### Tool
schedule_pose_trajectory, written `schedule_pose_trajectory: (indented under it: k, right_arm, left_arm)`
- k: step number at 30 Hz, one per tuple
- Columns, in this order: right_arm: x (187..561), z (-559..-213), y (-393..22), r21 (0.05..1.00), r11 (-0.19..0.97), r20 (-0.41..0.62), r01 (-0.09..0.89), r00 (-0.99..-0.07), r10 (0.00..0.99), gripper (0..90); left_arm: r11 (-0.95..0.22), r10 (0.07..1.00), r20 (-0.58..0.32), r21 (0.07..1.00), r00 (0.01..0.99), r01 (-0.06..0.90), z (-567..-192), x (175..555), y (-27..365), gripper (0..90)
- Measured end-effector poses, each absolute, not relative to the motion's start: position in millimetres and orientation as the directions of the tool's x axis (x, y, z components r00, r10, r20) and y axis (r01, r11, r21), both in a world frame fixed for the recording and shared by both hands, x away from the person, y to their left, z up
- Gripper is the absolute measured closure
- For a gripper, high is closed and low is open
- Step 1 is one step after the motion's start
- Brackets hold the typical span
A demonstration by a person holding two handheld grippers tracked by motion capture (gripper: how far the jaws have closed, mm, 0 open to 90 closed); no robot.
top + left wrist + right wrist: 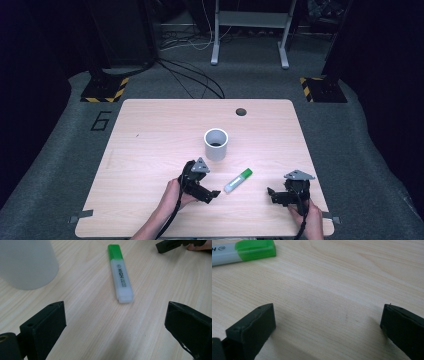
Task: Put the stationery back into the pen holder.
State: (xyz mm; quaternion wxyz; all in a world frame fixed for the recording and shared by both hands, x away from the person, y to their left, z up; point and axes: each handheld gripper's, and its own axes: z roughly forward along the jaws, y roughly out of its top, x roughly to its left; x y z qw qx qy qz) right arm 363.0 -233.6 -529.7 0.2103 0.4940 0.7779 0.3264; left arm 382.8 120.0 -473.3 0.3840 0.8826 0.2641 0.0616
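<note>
A highlighter [238, 180] with a white body and green cap lies flat on the wooden table [150, 150], just in front of a white cup [216, 144]. My left gripper [213, 194] sits left of the highlighter, open and empty. From the left gripper view the highlighter [121, 277] lies a short way beyond the open gripper [115, 312], with the cup [26, 262] at the upper left. My right gripper [272, 194] rests on the table to the right, also open and empty. In the right gripper view the highlighter's green cap [255, 249] is at the upper left, ahead of the gripper [328, 312].
A dark round hole [241, 111] sits near the table's far edge. Beyond the table are a grey floor, cables [195, 77] and a metal stand's legs [250, 50]. The right gripper's tip [172, 245] appears far off in the left gripper view.
</note>
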Motion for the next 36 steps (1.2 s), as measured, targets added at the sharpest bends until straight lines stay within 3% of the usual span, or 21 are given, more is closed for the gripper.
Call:
schedule_pose_trajectory:
  k: [21,36]
  right_arm:
    - [363,-530,-234,0.716,0.299,-0.005,0.631,-0.424,0.906,0.0]
    - [363,-530,-233,0.715,0.295,-0.003,0.633,-0.42,0.908,0.0]
  left_arm:
    - [-0.616,0.417,-0.125,0.689,0.9,0.381,-474,406,60,5.9]
    - [-0.647,0.448,-0.099,0.65,0.888,0.399,-481,428,26,21.2]
